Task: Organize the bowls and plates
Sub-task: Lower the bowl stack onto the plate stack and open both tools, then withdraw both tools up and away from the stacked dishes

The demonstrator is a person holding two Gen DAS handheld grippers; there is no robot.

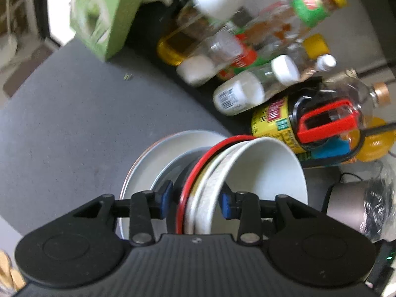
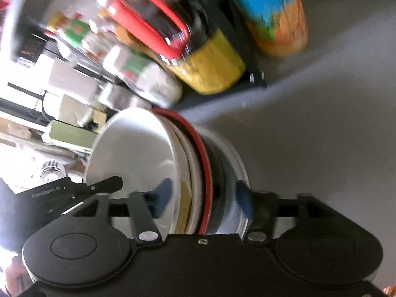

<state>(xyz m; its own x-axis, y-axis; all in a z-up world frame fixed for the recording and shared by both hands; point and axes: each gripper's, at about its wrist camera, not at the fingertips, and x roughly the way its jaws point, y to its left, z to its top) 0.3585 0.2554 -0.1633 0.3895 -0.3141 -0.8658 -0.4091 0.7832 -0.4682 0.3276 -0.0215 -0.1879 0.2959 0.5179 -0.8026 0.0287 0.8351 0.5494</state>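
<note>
A nested stack of bowls [image 1: 259, 173] is held tilted on edge: a white bowl on top, a patterned cream bowl, a red-rimmed black bowl. A white plate [image 1: 160, 158] sits against the stack's underside. My left gripper [image 1: 196, 201] is shut on the stack's rim, blue pads on both sides. In the right wrist view my right gripper [image 2: 203, 199] is shut on the opposite rim of the same stack [image 2: 138, 153], with the plate [image 2: 235, 163] inside its grip. The left gripper's black finger [image 2: 104, 185] shows at the left.
The grey countertop [image 1: 74, 123] lies below. A black rack of oil and sauce bottles [image 1: 247, 57] stands behind, with a yellow-labelled jug [image 1: 279, 121] and an orange juice bottle [image 2: 274, 19]. A green box [image 1: 104, 14] stands far left. A grey pot [image 1: 346, 205] sits right.
</note>
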